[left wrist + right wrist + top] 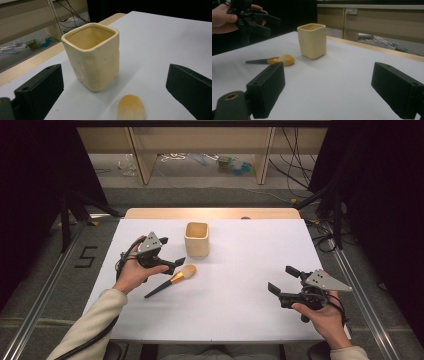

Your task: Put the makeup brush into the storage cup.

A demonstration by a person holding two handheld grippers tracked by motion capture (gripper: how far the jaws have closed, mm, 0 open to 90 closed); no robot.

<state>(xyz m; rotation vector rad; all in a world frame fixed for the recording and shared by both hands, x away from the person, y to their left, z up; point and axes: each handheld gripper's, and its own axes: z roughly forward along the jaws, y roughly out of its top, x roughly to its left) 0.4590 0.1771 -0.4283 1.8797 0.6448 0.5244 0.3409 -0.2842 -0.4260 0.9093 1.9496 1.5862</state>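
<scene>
A cream square cup (196,239) stands upright on the white table (240,285), back of centre. A makeup brush (171,280) with a dark handle, gold ferrule and tan bristles lies flat in front of the cup, to its left. My left gripper (171,251) hovers open over the brush's bristle end, just left of the cup, holding nothing. In the left gripper view the cup (93,55) stands close ahead and the bristle head (131,108) lies below it. My right gripper (282,279) is open and empty at the front right, far from the cup (312,41) and the brush (272,60).
The table's wooden far edge (210,213) lies behind the cup. Beyond it are shelf legs, cables and small items on the floor (230,165). Metal rails run along both sides of the table. White surface stretches between the two grippers.
</scene>
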